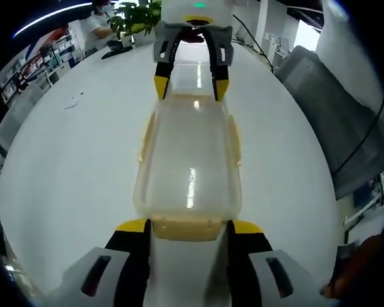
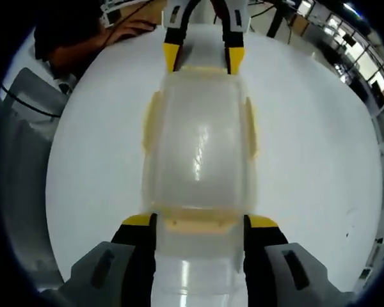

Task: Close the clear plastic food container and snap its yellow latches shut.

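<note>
My left tongs (image 1: 187, 225) are right at the near short end of the clear box (image 1: 189, 166), with one yellow tip on each side of the yellow end latch (image 1: 185, 228). They are open about as wide as that latch and hold nothing that I can see; the tips look like they touch or almost touch the box end. My right tongs (image 2: 201, 220) stand the same way at the other short end, open beside its end latch (image 2: 198, 222). So the box lies straight ahead of both tongs, its long way running from one to the other, and each is just as near to its own end. The lid looks set on top already. Along the long sides, the side latches (image 1: 233, 137) seem to stick out a little, so I think they are not snapped yet, but I cannot be sure. In the left gripper view, the right tongs sit at the far end, tips by the rim. The box rests near the middle of the white tabletop (image 1: 70, 166), far from its edges. Beyond it are a green plant (image 1: 137, 16) and a seated person (image 1: 97, 22).
</note>
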`<state>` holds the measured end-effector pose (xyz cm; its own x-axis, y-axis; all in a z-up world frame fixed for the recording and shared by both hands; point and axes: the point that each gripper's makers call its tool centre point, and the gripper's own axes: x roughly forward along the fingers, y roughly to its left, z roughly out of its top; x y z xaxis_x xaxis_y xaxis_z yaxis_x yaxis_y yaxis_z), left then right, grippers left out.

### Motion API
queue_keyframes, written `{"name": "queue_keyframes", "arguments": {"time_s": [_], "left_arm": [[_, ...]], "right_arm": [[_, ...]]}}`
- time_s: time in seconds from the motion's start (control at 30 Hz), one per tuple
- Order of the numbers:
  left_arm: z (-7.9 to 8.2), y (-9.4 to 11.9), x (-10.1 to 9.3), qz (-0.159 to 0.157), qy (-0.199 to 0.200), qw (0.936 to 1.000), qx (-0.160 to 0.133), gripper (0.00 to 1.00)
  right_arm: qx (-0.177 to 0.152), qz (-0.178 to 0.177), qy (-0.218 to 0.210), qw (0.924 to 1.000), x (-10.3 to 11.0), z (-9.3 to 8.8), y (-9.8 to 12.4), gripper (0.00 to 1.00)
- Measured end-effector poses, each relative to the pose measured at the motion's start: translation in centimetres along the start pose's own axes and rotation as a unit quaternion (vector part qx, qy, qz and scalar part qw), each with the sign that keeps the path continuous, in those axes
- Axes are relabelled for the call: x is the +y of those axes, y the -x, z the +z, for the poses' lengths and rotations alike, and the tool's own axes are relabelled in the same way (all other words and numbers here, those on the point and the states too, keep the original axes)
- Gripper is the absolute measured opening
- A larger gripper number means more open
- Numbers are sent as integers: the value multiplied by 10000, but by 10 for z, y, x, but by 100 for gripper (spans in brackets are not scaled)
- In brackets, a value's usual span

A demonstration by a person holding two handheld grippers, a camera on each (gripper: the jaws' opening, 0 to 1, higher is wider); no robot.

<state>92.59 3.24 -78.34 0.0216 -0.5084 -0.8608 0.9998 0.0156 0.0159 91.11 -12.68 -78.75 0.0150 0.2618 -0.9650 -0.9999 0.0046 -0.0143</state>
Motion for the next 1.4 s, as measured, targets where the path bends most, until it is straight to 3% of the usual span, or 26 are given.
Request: {"name": "queue_keyframes", "arguments": {"time_s": [0.43, 0.57, 0.77, 0.9, 1.4], "left_arm": [[6, 1, -4, 2, -49, 10000, -41, 40], [6, 2, -3, 11, -27, 10000, -45, 34], [7, 2, -4, 31, -13, 10000, -38, 34], [9, 2, -5, 50, 19, 10000, -26, 34], [10, 2, -7, 129, 203, 9996, 121, 33]], "right_arm": [[-8, 51, -16, 10000, 2, -1, 1, 49], [1, 58, 19, 10000, 0, -1, 2, 47], [23, 57, 20, 10000, -2, -2, 2, 45], [55, 49, 34, 10000, -3, -3, 3, 38], [150, 65, 67, 9998, -10, -4, -1, 37]]}}
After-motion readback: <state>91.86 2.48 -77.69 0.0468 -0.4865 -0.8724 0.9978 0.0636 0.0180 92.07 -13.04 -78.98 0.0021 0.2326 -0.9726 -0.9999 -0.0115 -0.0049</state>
